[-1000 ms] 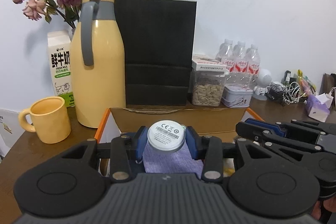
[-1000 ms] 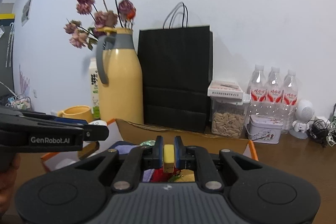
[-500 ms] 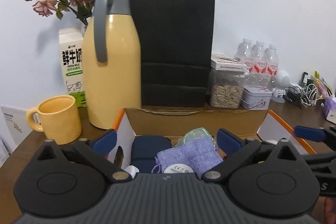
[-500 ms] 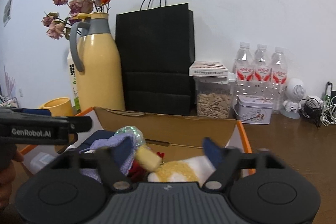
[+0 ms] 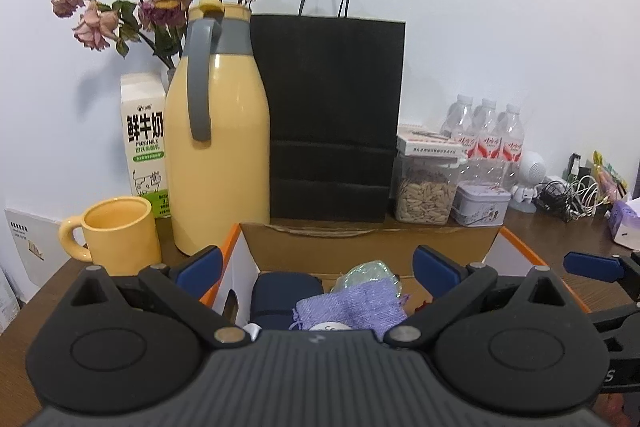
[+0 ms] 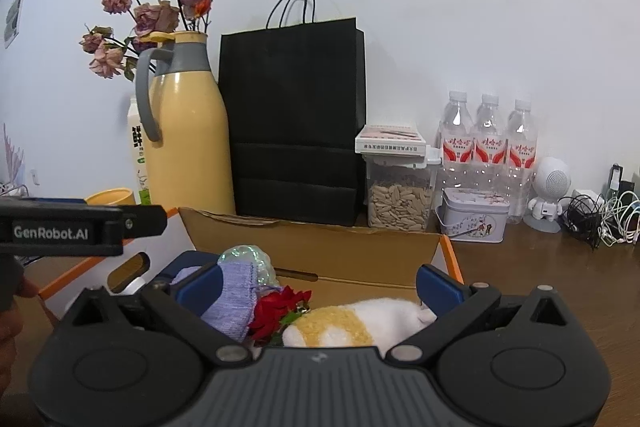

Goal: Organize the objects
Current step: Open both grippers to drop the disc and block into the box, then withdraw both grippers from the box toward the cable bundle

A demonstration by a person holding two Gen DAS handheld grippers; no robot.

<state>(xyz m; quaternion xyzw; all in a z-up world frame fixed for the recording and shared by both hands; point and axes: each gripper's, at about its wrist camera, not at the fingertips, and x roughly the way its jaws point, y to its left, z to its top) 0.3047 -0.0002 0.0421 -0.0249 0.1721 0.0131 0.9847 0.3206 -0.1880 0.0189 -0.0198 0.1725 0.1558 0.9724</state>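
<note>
Brown wood of the tabletop (image 6: 560,287) runs across the right of the frame, and the cardboard box (image 6: 320,247) sits at lower centre, in front of the black paper bag (image 6: 294,123). My right claw (image 6: 318,285) is still spreading its jaws and grips nothing; below it in the box lie a white-and-yellow plush (image 6: 352,323) and a red flower (image 6: 280,311). My left claw (image 5: 316,267) stands wide, empty, over the purple pouch (image 5: 352,307) at lower centre.
</note>
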